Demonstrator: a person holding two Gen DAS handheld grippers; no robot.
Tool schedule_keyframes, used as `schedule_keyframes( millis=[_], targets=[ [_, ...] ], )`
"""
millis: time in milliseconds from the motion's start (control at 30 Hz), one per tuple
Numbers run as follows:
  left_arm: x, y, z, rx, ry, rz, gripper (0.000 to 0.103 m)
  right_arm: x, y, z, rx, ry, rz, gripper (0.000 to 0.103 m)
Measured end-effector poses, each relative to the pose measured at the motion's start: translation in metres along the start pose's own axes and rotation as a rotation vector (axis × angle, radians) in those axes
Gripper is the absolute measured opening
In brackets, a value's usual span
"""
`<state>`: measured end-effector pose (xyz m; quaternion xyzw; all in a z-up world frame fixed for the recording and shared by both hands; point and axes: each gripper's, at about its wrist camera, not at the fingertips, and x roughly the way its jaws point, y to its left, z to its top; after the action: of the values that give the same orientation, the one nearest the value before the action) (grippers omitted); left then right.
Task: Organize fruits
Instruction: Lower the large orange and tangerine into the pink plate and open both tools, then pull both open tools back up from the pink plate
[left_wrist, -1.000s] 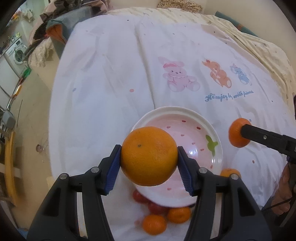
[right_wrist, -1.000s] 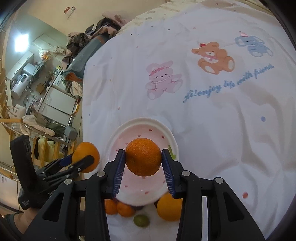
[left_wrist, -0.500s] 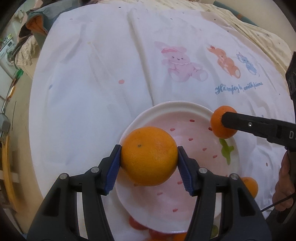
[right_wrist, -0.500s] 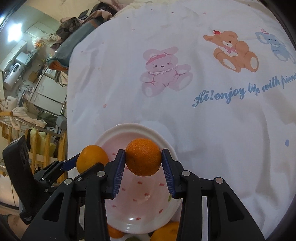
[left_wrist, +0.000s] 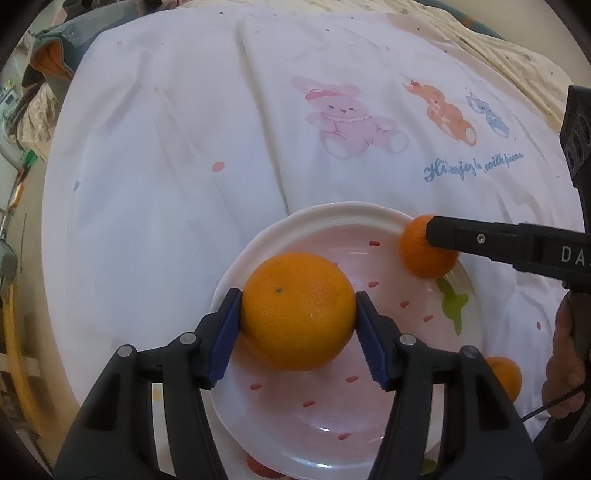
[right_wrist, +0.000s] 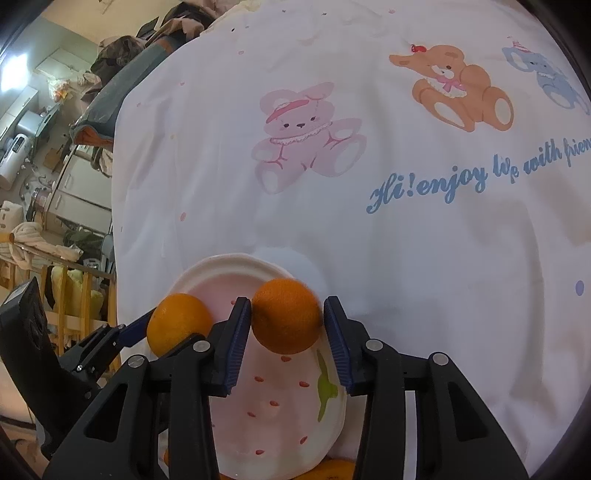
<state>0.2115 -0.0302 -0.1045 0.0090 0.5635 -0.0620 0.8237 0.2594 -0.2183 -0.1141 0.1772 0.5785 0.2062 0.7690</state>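
Two oranges (left_wrist: 298, 311) (unpeeled) above plate (left_wrist: 332, 212).

The white bedsheet (right_wrist: 424, 258) carried blue script beneath its printed animals, legible in the right wrist view as "Hi! enjoy l..e with frien", cut off at the frame edge. In the left wrist view the right tool (left_wrist: 439, 236) bore the white letters "DA", the remainder cut off.

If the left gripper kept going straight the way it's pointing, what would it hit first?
Most likely the pink strawberry-print plate. The left gripper points steeply down at it, jaws opening around the large orange, which would probably touch down first; the gap is unclear.
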Motion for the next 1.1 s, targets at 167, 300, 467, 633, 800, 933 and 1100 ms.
schedule_keyframes(
  millis=[167,300,467,633,800,933,1100],
  targets=[
    [0.001,-0.002,0.001,0.011,0.008,0.008,0.059,-0.001,-0.005,0.002,0.022,-0.006,-0.006,0.044],
    [-0.009,-0.003,0.0,0.006,-0.021,-0.006,0.085,-0.007,-0.005,0.005,0.022,-0.025,0.001,0.044],
    [-0.019,-0.006,0.0,0.011,-0.056,-0.01,0.089,-0.019,-0.001,0.006,0.011,-0.059,0.001,0.06],
    [-0.033,-0.005,-0.001,-0.011,-0.099,-0.007,0.089,-0.034,0.004,0.004,-0.01,-0.104,-0.022,0.076],
    [-0.051,0.003,-0.005,-0.052,-0.14,0.005,0.089,-0.05,0.005,-0.003,-0.004,-0.132,-0.023,0.081],
    [-0.07,0.008,-0.009,-0.074,-0.184,0.01,0.089,-0.065,0.011,-0.011,-0.013,-0.15,-0.016,0.082],
    [-0.093,0.011,-0.017,-0.083,-0.241,0.027,0.089,-0.083,0.02,-0.024,-0.062,-0.18,-0.026,0.082]
  ],
)
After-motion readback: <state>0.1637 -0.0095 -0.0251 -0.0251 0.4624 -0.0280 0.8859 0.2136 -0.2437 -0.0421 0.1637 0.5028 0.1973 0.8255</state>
